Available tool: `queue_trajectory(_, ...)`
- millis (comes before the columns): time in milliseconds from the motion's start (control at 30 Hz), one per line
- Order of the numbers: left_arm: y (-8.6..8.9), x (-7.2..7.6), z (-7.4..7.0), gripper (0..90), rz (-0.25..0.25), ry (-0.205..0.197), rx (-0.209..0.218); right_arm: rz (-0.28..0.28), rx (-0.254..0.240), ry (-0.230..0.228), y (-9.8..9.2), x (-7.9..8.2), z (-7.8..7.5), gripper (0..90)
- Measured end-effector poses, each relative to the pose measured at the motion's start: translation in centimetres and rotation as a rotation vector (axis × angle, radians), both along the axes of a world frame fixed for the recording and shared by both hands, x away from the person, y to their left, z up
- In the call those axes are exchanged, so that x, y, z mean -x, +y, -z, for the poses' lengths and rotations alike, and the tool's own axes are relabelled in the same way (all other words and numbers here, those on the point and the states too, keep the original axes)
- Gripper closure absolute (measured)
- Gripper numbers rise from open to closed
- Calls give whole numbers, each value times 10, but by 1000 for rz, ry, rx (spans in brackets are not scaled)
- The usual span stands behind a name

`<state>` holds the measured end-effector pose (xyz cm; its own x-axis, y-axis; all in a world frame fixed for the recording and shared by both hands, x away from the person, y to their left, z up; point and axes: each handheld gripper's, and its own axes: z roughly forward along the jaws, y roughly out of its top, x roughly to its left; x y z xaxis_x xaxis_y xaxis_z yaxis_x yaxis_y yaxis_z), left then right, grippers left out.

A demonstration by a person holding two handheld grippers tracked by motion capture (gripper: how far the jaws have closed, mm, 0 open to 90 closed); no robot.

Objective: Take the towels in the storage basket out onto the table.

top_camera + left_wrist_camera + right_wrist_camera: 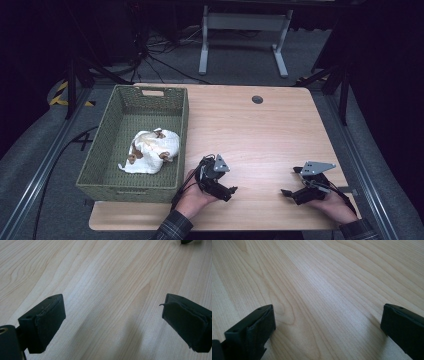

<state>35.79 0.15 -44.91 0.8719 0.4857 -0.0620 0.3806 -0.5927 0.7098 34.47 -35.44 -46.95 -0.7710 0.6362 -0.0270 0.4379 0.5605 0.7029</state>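
Observation:
A green woven basket (107, 145) stands on the left of the wooden table (260, 135), and a crumpled white cloth with brown patches (151, 151) lies inside it. My left gripper (229, 192) rests low over the table just right of the basket's near corner. It is open with nothing between its jaws, as the left gripper view (112, 322) shows over bare wood. My right gripper (288, 193) sits near the table's front right, also open and empty, seen in the right gripper view (327, 327).
A round dark grommet (257, 99) sits in the table near its far edge. A white desk frame (245, 35) and cables (155, 55) lie on the floor beyond. Metal rails (45, 165) run along the table's left and right.

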Motion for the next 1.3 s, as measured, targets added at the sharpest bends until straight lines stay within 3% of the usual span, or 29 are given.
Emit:
queue_trajectory(133,0,-1,-2,52,-4,19,3,-2,0,0,0,0,0,0)
queue_trajectory(200,0,-2,-3,53,10,1,-7,-2,0,0,0,0,0,0)
queue_trajectory(367,1,-3,-6,58,4,21,14,-2,0,0,0,0,0,0)
queue_trajectory(500,0,-2,-10,58,4,33,-11,-2,0,0,0,0,0,0)
queue_trajectory(900,2,-7,-18,59,7,37,19,-2,0,0,0,0,0,0)
queue_trajectory(1300,0,-9,-27,60,11,43,10,-2,1,0,0,0,0,0)
